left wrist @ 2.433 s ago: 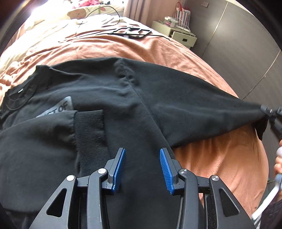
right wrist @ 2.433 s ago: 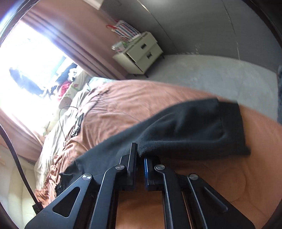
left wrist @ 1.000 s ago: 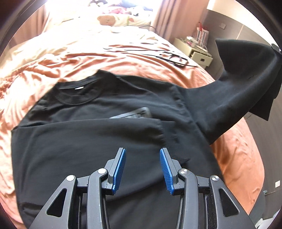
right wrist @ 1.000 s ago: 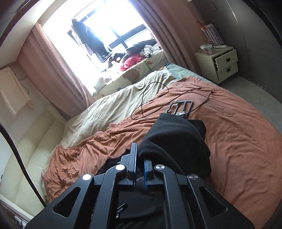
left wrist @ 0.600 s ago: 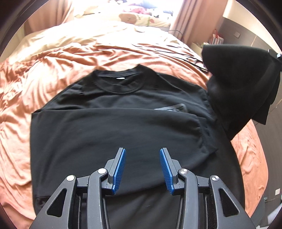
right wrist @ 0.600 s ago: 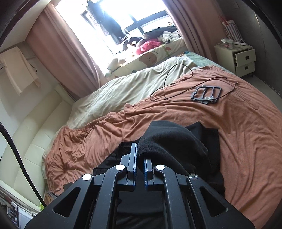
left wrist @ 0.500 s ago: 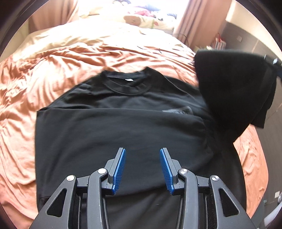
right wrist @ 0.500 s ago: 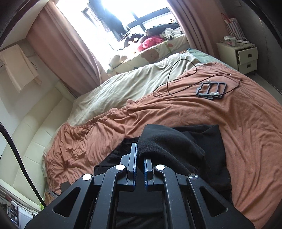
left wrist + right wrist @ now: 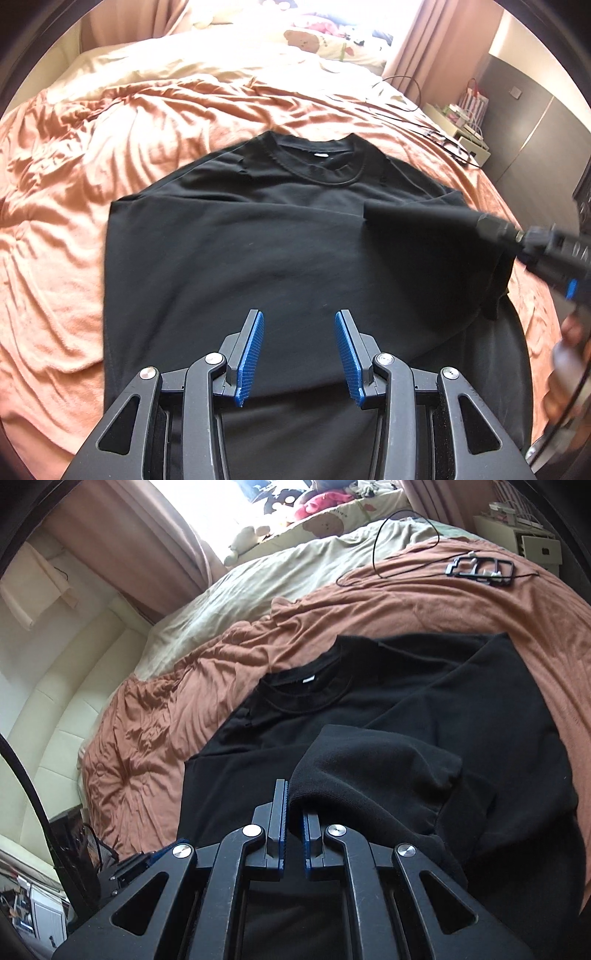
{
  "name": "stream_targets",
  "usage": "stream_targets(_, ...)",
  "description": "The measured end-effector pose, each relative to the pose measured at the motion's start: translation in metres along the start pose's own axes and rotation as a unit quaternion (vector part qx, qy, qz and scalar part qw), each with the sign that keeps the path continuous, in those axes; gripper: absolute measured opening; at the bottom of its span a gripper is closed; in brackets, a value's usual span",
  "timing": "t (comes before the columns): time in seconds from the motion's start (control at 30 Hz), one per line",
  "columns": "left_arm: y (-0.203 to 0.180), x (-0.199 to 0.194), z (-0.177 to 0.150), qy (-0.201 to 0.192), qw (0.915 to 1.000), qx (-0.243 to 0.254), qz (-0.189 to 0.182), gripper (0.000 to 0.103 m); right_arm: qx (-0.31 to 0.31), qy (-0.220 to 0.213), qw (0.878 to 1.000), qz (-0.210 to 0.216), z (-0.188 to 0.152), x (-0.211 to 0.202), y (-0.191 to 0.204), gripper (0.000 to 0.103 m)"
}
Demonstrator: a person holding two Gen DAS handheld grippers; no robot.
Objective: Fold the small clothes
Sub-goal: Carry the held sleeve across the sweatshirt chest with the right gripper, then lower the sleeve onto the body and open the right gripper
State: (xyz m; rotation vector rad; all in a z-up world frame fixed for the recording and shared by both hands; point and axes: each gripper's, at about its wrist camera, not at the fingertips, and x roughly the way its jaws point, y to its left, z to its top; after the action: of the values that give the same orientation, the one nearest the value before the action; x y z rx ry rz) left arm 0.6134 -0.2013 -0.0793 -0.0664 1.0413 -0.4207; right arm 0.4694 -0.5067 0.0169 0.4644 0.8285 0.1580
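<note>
- I've swung the right gripper (image 9: 293, 812) in from beyond the bed's edge, carrying the long sleeve (image 9: 373, 760) of the black cotton sweatshirt (image 9: 229, 251) up and across.
- That sleeve, stretched out sideways on the rust-orange bed cover (image 9: 55, 206) 2.4 s ago, now drapes low over the sweatshirt's chest.
- My left gripper (image 9: 299, 347) has pulled back; the whole collar now shows.
</note>
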Motion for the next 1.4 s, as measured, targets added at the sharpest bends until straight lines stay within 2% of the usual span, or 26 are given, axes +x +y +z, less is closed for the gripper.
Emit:
stream_targets(0.07,0.005,-0.001,-0.001,0.002,1.0,-0.004,0.003,0.043,-0.004,0.025,1.0,-0.002,-0.002,0.012,0.004,0.006)
stream_targets(0.1,0.007,-0.002,-0.001,0.001,1.0,-0.005,0.006,0.043,-0.005,0.041,0.999,-0.002,-0.003,0.018,0.005,0.011)
stream_targets(0.17,0.009,-0.005,-0.001,0.001,0.9999,-0.007,0.012,0.043,-0.002,0.057,0.998,0.004,-0.004,0.022,0.005,0.045)
stream_targets(0.2,0.009,-0.007,-0.001,0.002,0.9998,-0.01,0.014,0.043,-0.002,0.057,0.998,0.003,-0.004,0.021,0.005,0.074)
stream_targets(0.23,0.009,-0.009,-0.001,0.004,0.9998,-0.013,0.015,0.043,-0.007,0.053,0.999,0.0,-0.006,0.02,0.005,0.08)
stream_targets(0.43,-0.007,-0.028,0.002,-0.001,0.9997,-0.001,0.023,0.043,0.0,0.064,0.998,0.01,-0.018,0.002,-0.014,0.08)
stream_targets(0.6,-0.03,-0.036,0.007,-0.003,0.9995,0.013,0.028,0.043,0.024,0.05,0.998,0.008,-0.021,-0.023,-0.049,0.08)
stream_targets(0.8,-0.073,-0.03,0.017,0.001,0.9987,0.04,0.03,0.043,0.042,0.002,0.999,0.008,-0.018,-0.056,-0.082,0.08)
stream_targets(0.87,-0.089,-0.026,0.02,0.003,0.998,0.054,0.032,0.043,0.059,-0.027,0.998,-0.005,-0.016,-0.069,-0.1,0.08)
stream_targets(1.0,-0.122,-0.016,0.027,0.009,0.9965,0.08,0.022,0.043,0.096,-0.055,0.994,-0.011,-0.016,-0.076,-0.132,0.08)
stream_targets(1.07,-0.138,-0.007,0.03,0.015,0.9955,0.091,0.021,0.043,0.108,-0.063,0.992,-0.015,-0.016,-0.081,-0.146,0.075)
stream_targets(1.13,-0.153,0.006,0.032,0.023,0.9945,0.099,0.026,0.043,0.118,-0.076,0.99,-0.028,-0.012,-0.085,-0.159,0.064)
stream_targets(1.23,-0.172,0.027,0.032,0.035,0.9933,0.107,0.025,0.043,0.121,-0.089,0.987,-0.051,-0.017,-0.093,-0.175,0.056)
stream_targets(1.27,-0.178,0.034,0.032,0.039,0.9928,0.111,0.024,0.043,0.117,-0.088,0.987,-0.059,-0.016,-0.092,-0.176,0.055)
stream_targets(1.33,-0.191,0.045,0.03,0.045,0.9918,0.118,0.023,0.043,0.108,-0.081,0.988,-0.071,-0.014,-0.09,-0.177,0.046)
stream_targets(1.4,-0.203,0.058,0.029,0.052,0.9907,0.124,0.018,0.043,0.101,-0.077,0.988,-0.084,-0.014,-0.086,-0.176,0.045)
